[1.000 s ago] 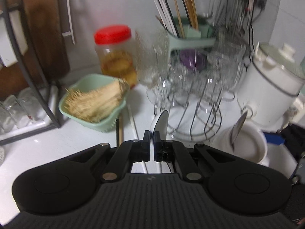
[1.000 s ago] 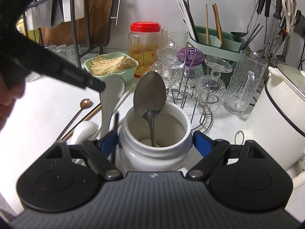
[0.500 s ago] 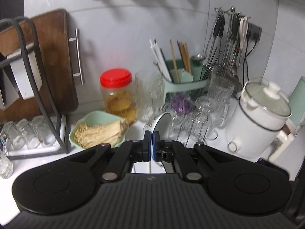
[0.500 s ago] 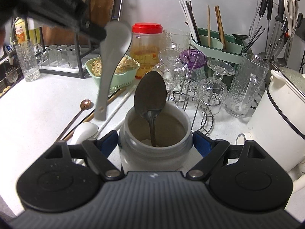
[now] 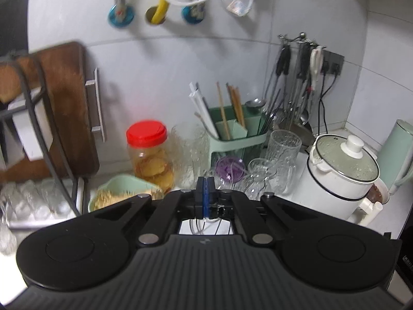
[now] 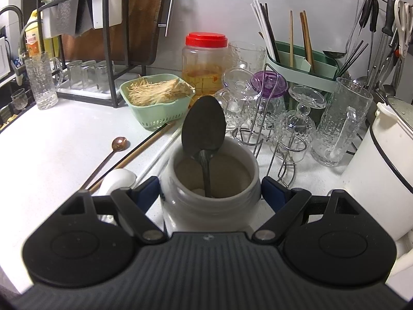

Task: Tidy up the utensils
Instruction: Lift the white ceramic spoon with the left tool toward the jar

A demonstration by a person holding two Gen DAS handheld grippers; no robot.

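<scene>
My right gripper [image 6: 210,191] is shut on a white ceramic jar [image 6: 206,214], its blue pads pressed against both sides. A dark metal spoon [image 6: 204,126] stands in the jar, bowl up. On the counter left of the jar lie a white spoon [image 6: 117,179], a copper spoon [image 6: 119,143] and chopsticks [image 6: 144,146]. My left gripper [image 5: 205,186] is shut and held high, facing the green utensil holder [image 5: 240,139]. Only a white sliver of the white spoon [image 5: 212,219] it holds shows under its pads. The right wrist view does not show the left gripper.
Glasses hang on a wire rack [image 6: 271,129] behind the jar. A red-lidded jar [image 6: 205,59] and a green basket of mushrooms [image 6: 157,103] stand at the back. A white cooker [image 6: 387,160] is at the right and a black rack with cutting boards [image 6: 108,25] at the left.
My left gripper rose with the white spoon and left the right wrist view. The spoon's bowl no longer shows above its fingers. The right gripper stayed on the jar.
</scene>
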